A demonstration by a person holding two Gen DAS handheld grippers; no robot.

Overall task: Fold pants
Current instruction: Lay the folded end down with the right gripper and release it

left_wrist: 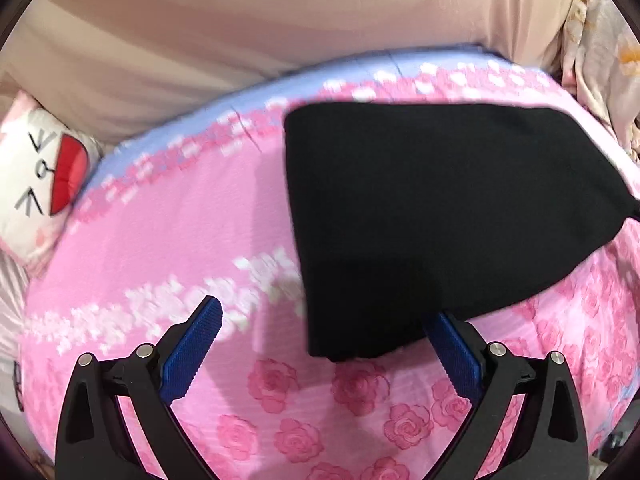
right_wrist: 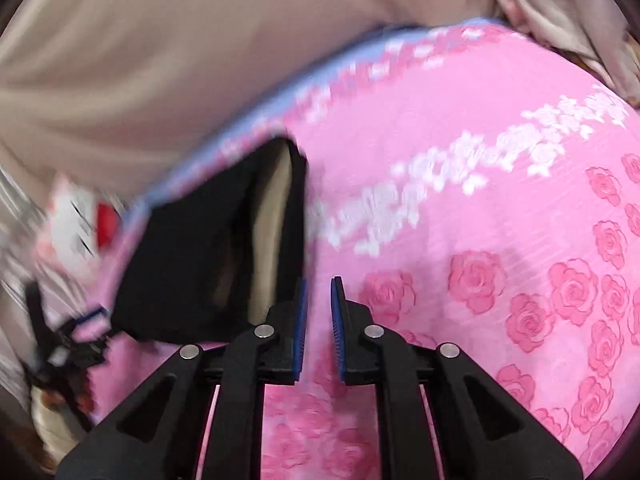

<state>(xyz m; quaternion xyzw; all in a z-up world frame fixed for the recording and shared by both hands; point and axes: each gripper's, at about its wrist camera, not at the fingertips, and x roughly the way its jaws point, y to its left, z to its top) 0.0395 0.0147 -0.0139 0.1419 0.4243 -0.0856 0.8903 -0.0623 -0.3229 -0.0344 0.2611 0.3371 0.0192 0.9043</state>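
Two claws hover over the pink bedsheet [left_wrist: 160, 240]: left claw [left_wrist: 324, 328] spread wide by the black pants [left_wrist: 440, 208], right claw [right_wrist: 319, 300] narrowly apart, empty.

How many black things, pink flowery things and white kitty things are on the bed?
Black: 1, the folded pants
Pink flowery: 1, the bedsheet
White kitty: 1, the cat pillow
Total: 3
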